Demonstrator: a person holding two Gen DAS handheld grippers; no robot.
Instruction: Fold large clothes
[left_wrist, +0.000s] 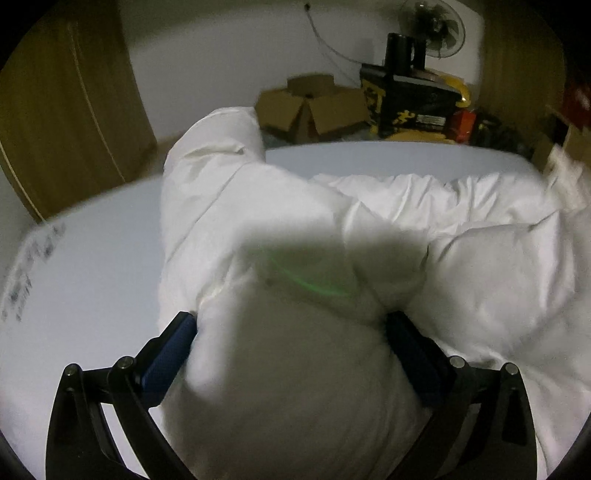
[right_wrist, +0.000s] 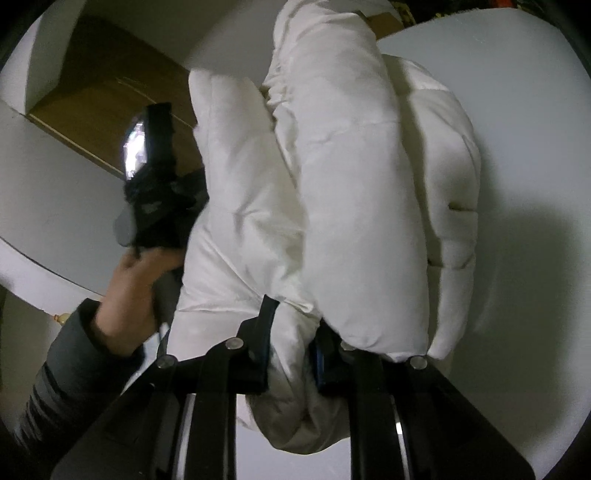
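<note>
Both tongs clamp the puffy white quilted jacket (left_wrist: 295, 229) on the pale round table (left_wrist: 92, 258): left gripper (left_wrist: 291, 332), right gripper (right_wrist: 291, 332). Brown cardboard boxes (left_wrist: 314, 107) sit upper centre.

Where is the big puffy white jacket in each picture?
Left wrist view: the puffy white jacket fills the middle and right, bunched between the left hand-held gripper fingers, lying on the white table.
Right wrist view: the jacket fills the centre, a fold pinched in the right hand-held gripper.
Shared landmark: the brown cardboard panel beyond the table.
</note>
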